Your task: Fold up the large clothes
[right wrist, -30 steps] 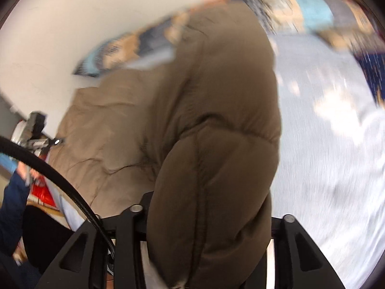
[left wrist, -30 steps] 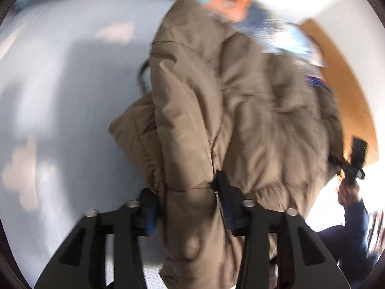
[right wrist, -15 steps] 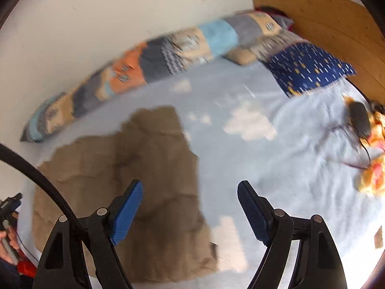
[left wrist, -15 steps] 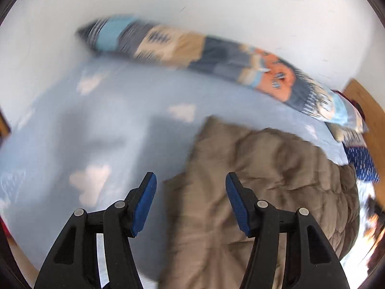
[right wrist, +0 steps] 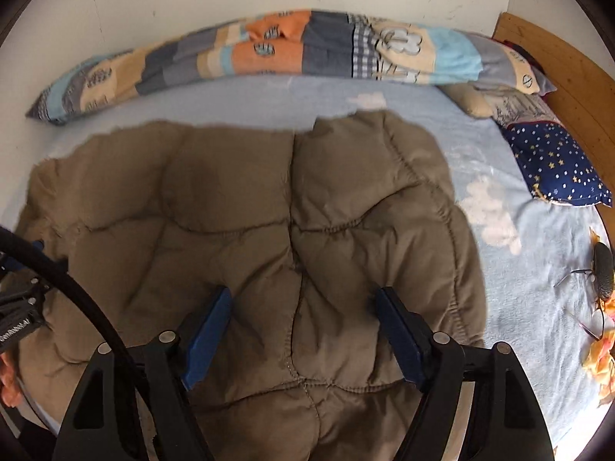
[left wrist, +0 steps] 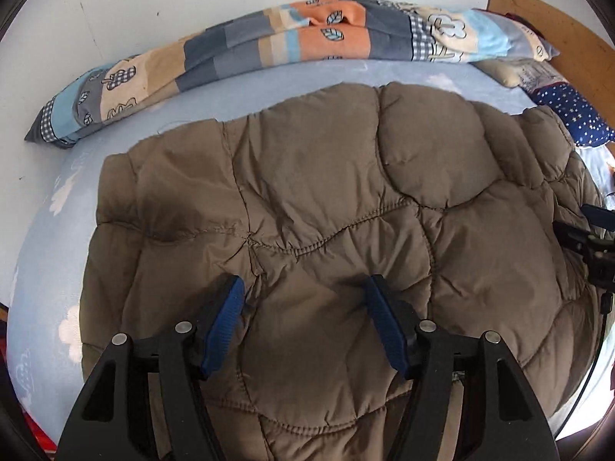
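A large brown quilted puffer coat (left wrist: 326, 207) lies spread flat on the light blue bed sheet (left wrist: 50, 269); it also shows in the right wrist view (right wrist: 250, 223). My left gripper (left wrist: 303, 299) is open, its blue pads low over the coat's near part, holding nothing. My right gripper (right wrist: 303, 307) is open too, above the coat's near right part, empty. The right gripper's black body (left wrist: 592, 242) shows at the right edge of the left wrist view. The coat's near edge is hidden under the grippers.
A long patchwork bolster (left wrist: 292, 42) lies along the white wall at the back. A dark blue starred pillow (right wrist: 557, 165) and a wooden headboard (right wrist: 557, 61) are at the right. A dark case (right wrist: 603, 269), glasses and orange fabric lie on the sheet's right edge.
One second ago both grippers were shut on the lifted coat. They have let go and opened; the coat now lies flat on the bed, and both grippers have come down close over it.
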Available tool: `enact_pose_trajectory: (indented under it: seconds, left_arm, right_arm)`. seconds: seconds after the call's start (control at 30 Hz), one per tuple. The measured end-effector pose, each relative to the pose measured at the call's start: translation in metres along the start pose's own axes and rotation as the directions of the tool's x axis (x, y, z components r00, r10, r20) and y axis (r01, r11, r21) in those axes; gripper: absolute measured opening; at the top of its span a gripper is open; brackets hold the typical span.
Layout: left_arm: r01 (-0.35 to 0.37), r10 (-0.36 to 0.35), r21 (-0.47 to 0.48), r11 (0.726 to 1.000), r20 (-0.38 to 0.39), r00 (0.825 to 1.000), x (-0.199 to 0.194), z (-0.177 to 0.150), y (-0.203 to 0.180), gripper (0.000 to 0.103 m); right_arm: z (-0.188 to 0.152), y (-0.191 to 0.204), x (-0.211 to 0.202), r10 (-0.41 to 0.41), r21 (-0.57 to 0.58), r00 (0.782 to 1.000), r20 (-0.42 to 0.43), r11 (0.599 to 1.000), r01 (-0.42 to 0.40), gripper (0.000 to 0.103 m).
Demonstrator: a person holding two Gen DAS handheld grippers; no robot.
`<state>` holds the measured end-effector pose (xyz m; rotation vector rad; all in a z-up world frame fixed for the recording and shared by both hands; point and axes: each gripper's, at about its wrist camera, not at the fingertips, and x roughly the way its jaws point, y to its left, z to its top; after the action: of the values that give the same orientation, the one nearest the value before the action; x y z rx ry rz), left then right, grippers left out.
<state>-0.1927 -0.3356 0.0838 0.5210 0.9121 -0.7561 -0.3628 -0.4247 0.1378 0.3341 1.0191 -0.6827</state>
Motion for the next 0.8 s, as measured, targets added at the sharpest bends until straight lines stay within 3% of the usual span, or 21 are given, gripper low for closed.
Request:
enact_pose_trajectory:
  seconds: [0.2,0.33,0.43,0.57,0.8]
  left_arm:
    - [-0.022,0.022,0.020,1.000,-0.042,0.999,0.014,-0.005,-0.004,0.069]
    - [-0.013,0.013,0.000,1.000,-0.055,0.998,0.022,-0.004,-0.001,0.071]
    - [-0.020,0.020,-0.008,1.000,-0.017,1.000,0.017,-0.009,-0.002,0.071]
    - [-0.029,0.032,-0.048,0.998,0.059,0.998,0.000,-0.021,0.003,0.076]
    - [-0.011,0.020,-0.086,0.996,0.103,0.995,-0.044,-0.045,0.010,0.076]
  right_arm:
    - [0.001,-0.017,0.037,0.064,0.058,0.993,-0.095,0.997,-0.059,0.093]
    - [0.001,-0.017,0.049,0.063,0.054,0.989,-0.131,0.997,-0.056,0.095]
    - [0.001,-0.016,0.049,0.057,0.054,0.989,-0.135,0.997,-0.050,0.096]
    - [-0.003,-0.014,0.032,0.033,0.061,0.995,-0.095,0.998,-0.028,0.096]
    - [-0.024,-0.003,-0.038,-0.007,0.063,0.998,0.055,0.998,0.003,0.096]
